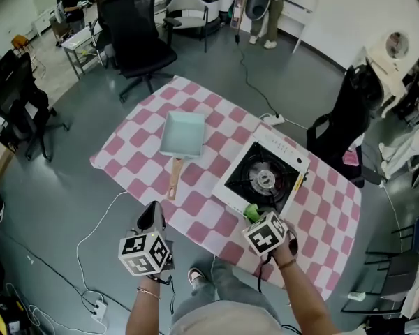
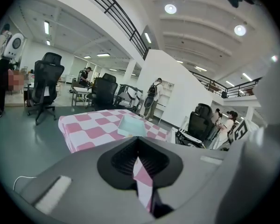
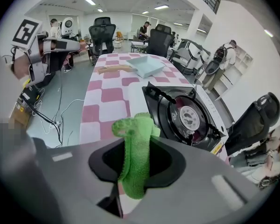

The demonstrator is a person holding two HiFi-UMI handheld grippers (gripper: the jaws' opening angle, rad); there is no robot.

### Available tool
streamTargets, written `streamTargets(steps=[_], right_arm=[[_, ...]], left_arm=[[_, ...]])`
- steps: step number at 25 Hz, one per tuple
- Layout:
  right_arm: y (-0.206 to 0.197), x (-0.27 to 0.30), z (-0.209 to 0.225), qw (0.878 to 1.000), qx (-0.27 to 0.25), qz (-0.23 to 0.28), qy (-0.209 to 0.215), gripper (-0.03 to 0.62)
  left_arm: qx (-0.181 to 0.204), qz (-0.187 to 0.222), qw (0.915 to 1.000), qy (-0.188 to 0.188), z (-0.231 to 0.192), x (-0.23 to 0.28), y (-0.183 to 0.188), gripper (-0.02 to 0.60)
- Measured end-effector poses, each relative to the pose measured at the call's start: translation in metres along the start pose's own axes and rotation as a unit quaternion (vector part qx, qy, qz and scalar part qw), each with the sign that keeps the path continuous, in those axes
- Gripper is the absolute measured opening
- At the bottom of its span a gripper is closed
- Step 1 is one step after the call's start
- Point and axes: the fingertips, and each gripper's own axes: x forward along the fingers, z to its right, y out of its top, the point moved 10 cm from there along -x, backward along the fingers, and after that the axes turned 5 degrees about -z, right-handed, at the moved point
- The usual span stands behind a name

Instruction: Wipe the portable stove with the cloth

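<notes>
Our right claw (image 1: 253, 213) is clamped on the green cloth (image 3: 135, 157), which stands bunched up out of the jaws as a thick roll. It hangs just at the nearest edge of the portable stove (image 1: 262, 176), though we cannot tell whether the cloth touches the casing yet. The stove sits on the right half of the checkered counter (image 1: 140, 152), with one corner turned toward the near edge. Our left claw (image 2: 140, 164) is closed on nothing and is held off the near edge, well apart from the stove. A pale pan (image 1: 182, 132) lies in the middle of the counter, clear of our path. As we see it, the wipe has barely started. To do it well we should tip the claw so the roll's broad side lies flat on the white top plate, not just its tip. We should press lightly and draw long overlapping strokes around the dark burner (image 3: 192, 114). Its raised supports could snag the loose fold, so we should keep our grip firm there. The stove may slide on the covering, and our left claw could brace a corner.
</notes>
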Motion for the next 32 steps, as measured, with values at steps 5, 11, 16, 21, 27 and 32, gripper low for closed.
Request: streamTargets(steps=[5, 11, 16, 21, 27, 32], right_arm=[[0.022, 0.004, -0.005, 1.000, -0.021, 0.006, 0.007, 0.094], [0.045, 0.008, -0.011, 0.999, -0.042, 0.021, 0.016, 0.094], [0.061, 0.011, -0.014, 0.998, -0.051, 0.031, 0.027, 0.094], [0.076, 0.015, -0.017, 0.997, -0.064, 0.038, 0.035, 0.094], [0.094, 0.016, -0.019, 0.995, -0.074, 0.051, 0.044, 0.094], [0.103, 0.018, -0.020, 0.994, -0.083, 0.057, 0.052, 0.094]], left_arm=[[-0.011, 0.001, 0.9998, 0.018, -0.014, -0.005, 0.000, 0.000], [-0.017, 0.000, 0.9992, 0.035, -0.025, -0.009, -0.002, 0.000], [-0.021, 0.000, 0.9985, 0.050, -0.032, -0.016, -0.002, 0.000], [-0.027, 0.005, 0.9972, 0.070, -0.041, -0.025, -0.002, 0.000], [-0.034, 0.005, 0.9953, 0.091, -0.049, -0.035, -0.004, 0.000], [-0.040, 0.008, 0.9936, 0.105, -0.052, -0.041, -0.005, 0.000]])
